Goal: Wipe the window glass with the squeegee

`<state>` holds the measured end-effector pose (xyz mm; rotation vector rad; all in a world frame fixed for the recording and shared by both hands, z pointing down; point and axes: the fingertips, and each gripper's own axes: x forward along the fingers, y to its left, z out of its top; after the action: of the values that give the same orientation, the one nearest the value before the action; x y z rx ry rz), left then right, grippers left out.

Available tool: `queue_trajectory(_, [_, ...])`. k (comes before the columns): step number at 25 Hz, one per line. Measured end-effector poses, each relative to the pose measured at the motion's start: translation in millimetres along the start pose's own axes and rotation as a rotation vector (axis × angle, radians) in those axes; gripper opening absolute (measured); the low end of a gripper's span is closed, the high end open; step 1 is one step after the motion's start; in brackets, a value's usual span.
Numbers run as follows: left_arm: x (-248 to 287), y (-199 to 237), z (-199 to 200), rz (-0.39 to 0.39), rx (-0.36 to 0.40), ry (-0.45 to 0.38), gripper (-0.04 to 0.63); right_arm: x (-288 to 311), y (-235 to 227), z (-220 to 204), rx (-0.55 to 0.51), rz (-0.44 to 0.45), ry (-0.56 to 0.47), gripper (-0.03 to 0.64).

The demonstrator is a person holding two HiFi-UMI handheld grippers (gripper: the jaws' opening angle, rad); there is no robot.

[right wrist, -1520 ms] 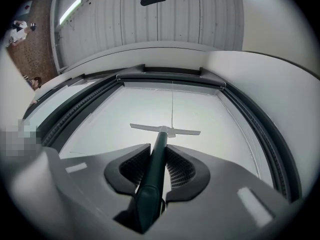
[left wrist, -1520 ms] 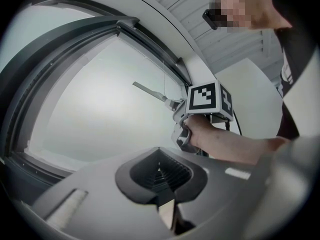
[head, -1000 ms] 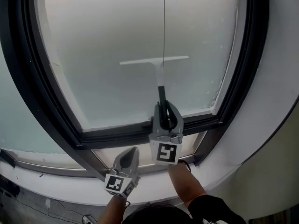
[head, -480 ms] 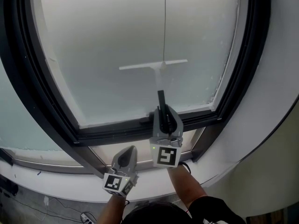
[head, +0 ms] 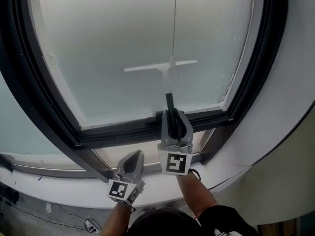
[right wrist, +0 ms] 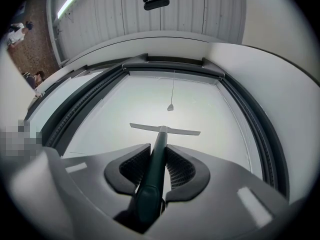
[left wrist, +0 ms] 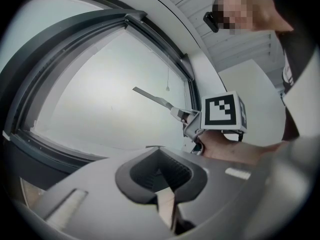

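My right tool [head: 170, 116] is clamped on the dark handle of the squeegee [head: 165, 69], whose blade lies level against the frosted window glass [head: 108, 38] at the frame's centre, while my left tool [head: 132, 165], lower left, seems closed on nothing.

My L gripper [head: 136, 155] & R gripper [head: 170, 114]: grey plastic, each w/ white cube [head: 176, 162], black sq marker; black sleeve [head: 224, 220] on R arm.
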<state>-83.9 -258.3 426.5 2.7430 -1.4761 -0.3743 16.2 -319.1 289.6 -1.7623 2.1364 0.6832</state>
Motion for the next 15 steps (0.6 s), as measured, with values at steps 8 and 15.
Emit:
queue_trajectory(8, [0,-1,-9,0.0,-0.016,0.019,-0.002,-8,2,-8,0.009,0.003,0.016,0.098])
queue_trajectory(15, [1,0,-14,-0.001,-0.031,0.027,-0.002,-17,5,-19,0.026,0.004,0.044,0.098])
